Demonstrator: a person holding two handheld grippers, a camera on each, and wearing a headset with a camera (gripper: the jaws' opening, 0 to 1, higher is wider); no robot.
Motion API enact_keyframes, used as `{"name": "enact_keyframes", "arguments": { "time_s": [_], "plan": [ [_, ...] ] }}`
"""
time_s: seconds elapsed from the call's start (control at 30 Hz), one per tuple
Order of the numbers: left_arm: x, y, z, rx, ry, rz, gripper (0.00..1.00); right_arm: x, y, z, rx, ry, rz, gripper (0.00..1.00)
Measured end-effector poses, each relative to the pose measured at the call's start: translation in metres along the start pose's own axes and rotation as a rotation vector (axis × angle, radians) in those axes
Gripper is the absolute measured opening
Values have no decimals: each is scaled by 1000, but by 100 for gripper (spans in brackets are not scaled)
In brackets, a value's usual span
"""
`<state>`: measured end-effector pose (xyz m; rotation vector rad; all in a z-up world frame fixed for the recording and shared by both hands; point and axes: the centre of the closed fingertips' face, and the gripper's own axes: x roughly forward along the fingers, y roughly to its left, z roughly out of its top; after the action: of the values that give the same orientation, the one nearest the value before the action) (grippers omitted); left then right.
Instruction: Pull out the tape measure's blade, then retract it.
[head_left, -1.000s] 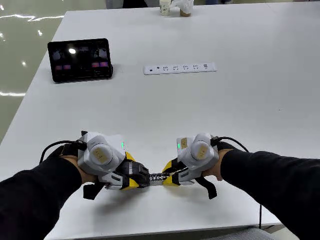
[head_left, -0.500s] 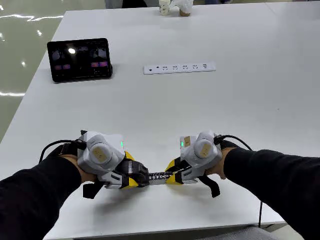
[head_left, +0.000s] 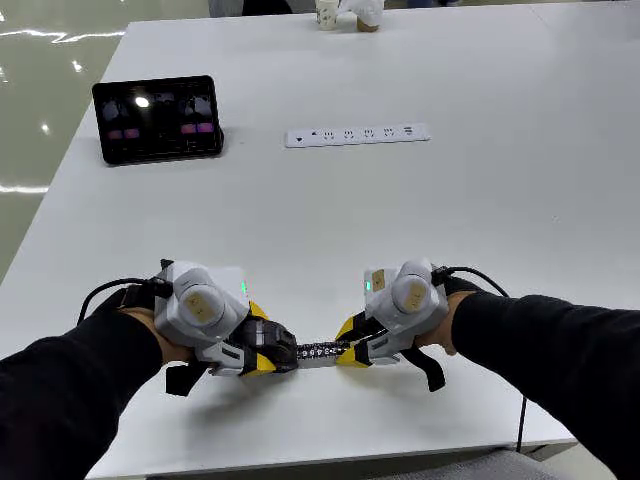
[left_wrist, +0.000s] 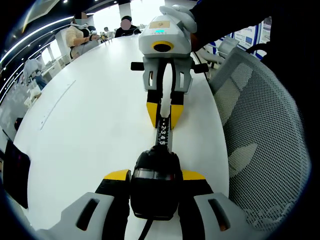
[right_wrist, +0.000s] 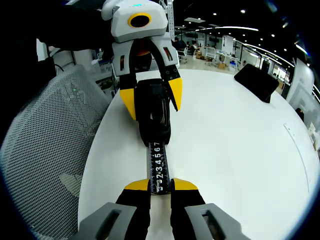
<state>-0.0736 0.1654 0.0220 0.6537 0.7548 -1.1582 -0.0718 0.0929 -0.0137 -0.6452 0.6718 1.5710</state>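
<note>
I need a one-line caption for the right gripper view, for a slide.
Right gripper pinches the blade end; left gripper holds the tape measure.

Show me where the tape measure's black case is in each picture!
Head view: case low, left of centre, in the left gripper.
Left gripper view: case bottom centre, between its own jaws.
Right gripper view: case upper centre, between the left gripper's jaws.
Shared landmark: the numbered blade.

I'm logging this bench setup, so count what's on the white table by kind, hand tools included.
Tape measure: 1
Tablet: 1
Power strip: 1
Cup: 1
Crumpled white item: 1, too small to identify
Tools: 2, the left tool and the right tool
Total: 7
</note>
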Motion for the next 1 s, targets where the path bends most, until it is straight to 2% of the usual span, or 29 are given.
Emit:
{"name": "enact_keyframes", "arguments": {
  "time_s": [1.0],
  "plan": [
    [0,1,0,-1,-1,1,31,-9,-1,-9,4,9,-2,12]
  ]
}}
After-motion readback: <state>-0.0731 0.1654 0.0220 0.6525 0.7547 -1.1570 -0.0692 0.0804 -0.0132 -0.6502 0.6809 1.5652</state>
